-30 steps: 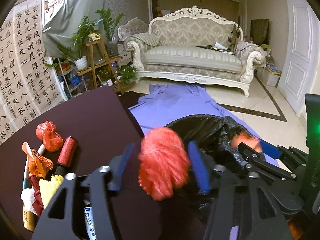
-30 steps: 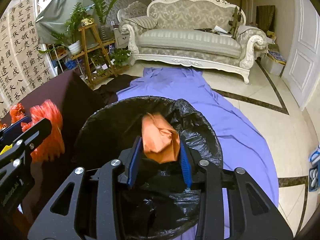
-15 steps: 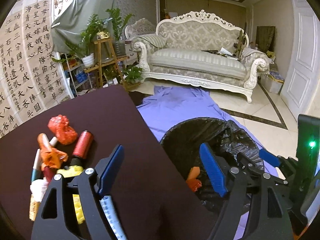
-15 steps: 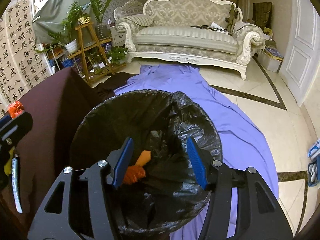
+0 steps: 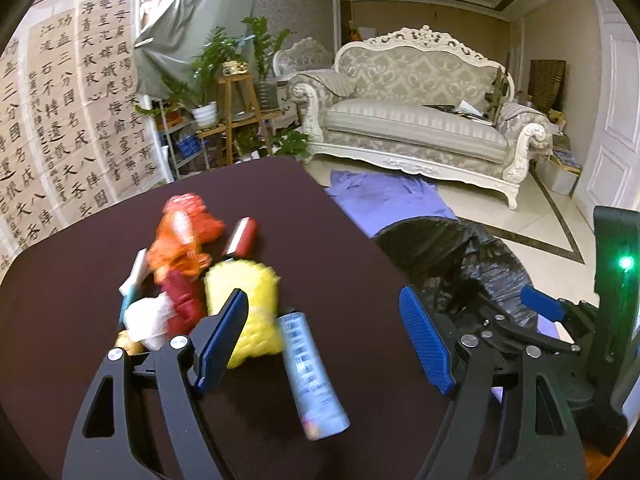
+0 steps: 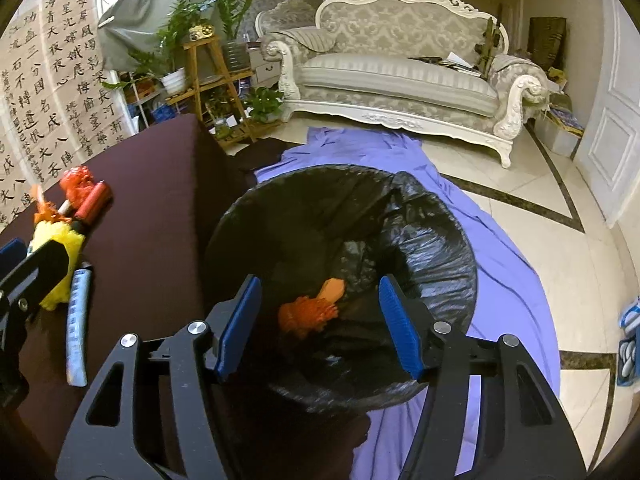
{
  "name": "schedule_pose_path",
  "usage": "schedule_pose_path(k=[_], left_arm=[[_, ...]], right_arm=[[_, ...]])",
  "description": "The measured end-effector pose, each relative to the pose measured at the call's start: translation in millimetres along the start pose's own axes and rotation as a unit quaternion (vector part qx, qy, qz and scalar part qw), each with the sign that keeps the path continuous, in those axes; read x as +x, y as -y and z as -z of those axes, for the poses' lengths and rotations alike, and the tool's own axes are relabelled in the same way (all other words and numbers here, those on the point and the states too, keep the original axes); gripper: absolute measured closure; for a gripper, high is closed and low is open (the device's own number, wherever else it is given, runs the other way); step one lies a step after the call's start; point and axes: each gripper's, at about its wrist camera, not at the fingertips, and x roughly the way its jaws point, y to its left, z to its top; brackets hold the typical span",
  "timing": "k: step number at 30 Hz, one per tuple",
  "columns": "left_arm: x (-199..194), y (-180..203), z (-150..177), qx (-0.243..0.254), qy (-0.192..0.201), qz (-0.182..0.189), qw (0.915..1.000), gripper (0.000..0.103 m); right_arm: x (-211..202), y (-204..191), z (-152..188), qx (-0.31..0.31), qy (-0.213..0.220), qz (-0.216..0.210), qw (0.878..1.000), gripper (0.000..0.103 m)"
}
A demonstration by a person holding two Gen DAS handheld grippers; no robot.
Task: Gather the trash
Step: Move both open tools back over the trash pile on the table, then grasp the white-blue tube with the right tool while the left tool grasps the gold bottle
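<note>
Over the table (image 5: 100, 248), the left gripper (image 5: 324, 336) stands with its jaws apart and nothing between them, aimed at the trash pile just ahead. Nearest its left finger lies a yellow wad (image 5: 244, 304), soft and light by the look of it, likely to crush under the pads; a grip across its middle should do. Beside it lies a pale tube (image 5: 312, 376), stiffer, smooth and possibly slippery, best taken across its body. Behind sit an orange wad (image 5: 180, 248), a red roll (image 5: 243, 237) and a white wad (image 5: 146, 320), all apparently light.

Over the bin (image 6: 440, 240), lined with a black bag, the right gripper (image 6: 318, 324) is also empty, its jaws parted. 2 orange scraps (image 6: 310, 312) lie at the bottom.

1 second ago each gripper held a wad: the left a red one, the right an orange one. Both jaws have just been opening, and both wads now lie in the bin. The left gripper has since swung from the bin back toward the pile.
</note>
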Motion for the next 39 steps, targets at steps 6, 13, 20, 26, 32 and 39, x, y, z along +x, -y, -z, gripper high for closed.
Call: schedule_pose_path(k=[6,13,20,26,32,39], left_arm=[[-18.8,-37.7,13.9,-0.024,0.005,-0.025,0.9994,0.027],[-26.3,-89.0,32.8,-0.060,-0.005,-0.068,0.9959,0.027],[-23.4,-128.6,51.7,-0.095,-0.025,-0.098,0.9903,0.027],[-12.9,-145.3,55.9,-0.121,-0.049,-0.078,0.9883,0.027],[-3.5,-143.3,51.2,-0.108,-0.057,-0.079,0.9893,0.028],[5.2,-145.8,55.2,-0.099,-0.081,-0.079,0.9886,0.043]], right_arm=[[-13.6,-32.2,8.3,-0.024,0.004,-0.022,0.999,0.043],[-21.7,-81.0,17.7,-0.064,-0.001,-0.055,0.996,0.043],[-25.1,-121.4,20.9,-0.104,-0.007,-0.081,0.991,0.043],[-18.9,-140.5,25.5,-0.132,-0.023,-0.074,0.988,0.046],[-17.0,-139.1,23.9,-0.131,-0.028,-0.072,0.988,0.059],[-15.7,-138.5,25.7,-0.129,-0.025,-0.077,0.988,0.062]])
